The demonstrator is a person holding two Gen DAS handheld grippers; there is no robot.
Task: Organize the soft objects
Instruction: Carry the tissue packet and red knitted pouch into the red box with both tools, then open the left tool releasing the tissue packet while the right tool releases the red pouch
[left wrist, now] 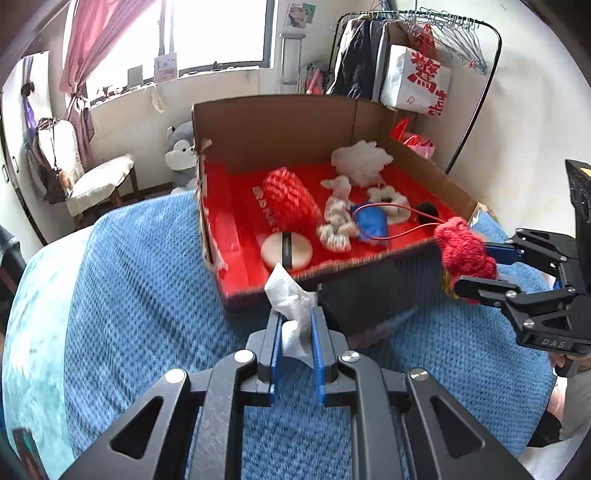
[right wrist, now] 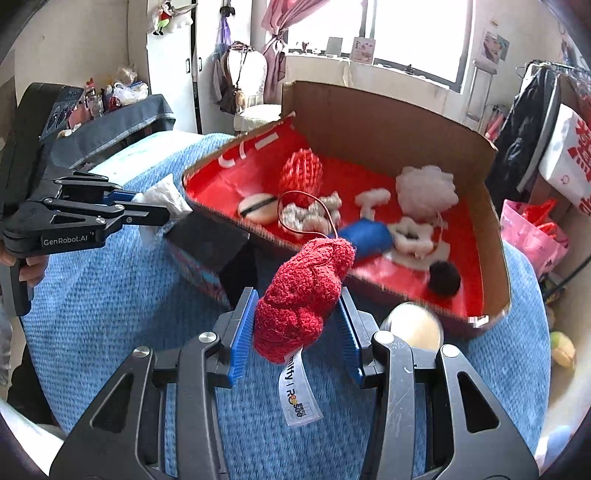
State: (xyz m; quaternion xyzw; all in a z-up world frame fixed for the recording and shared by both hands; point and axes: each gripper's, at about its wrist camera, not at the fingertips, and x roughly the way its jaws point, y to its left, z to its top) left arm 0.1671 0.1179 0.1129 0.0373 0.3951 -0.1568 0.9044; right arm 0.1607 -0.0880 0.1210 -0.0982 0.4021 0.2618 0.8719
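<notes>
A cardboard box with a red floor stands on the blue blanket and holds several soft items: a red knitted piece, a white fluffy ball, a round powder puff and a blue pouch. My left gripper is shut on a crumpled white tissue just before the box's near wall. My right gripper is shut on a red fuzzy knit toy with a white label, close to the box's near edge. Each gripper shows in the other's view: left gripper, right gripper.
A black block leans against the box's front. A round cream object lies on the blanket by the box's corner. Beyond stand a chair, a grey plush, a clothes rack and pink bags.
</notes>
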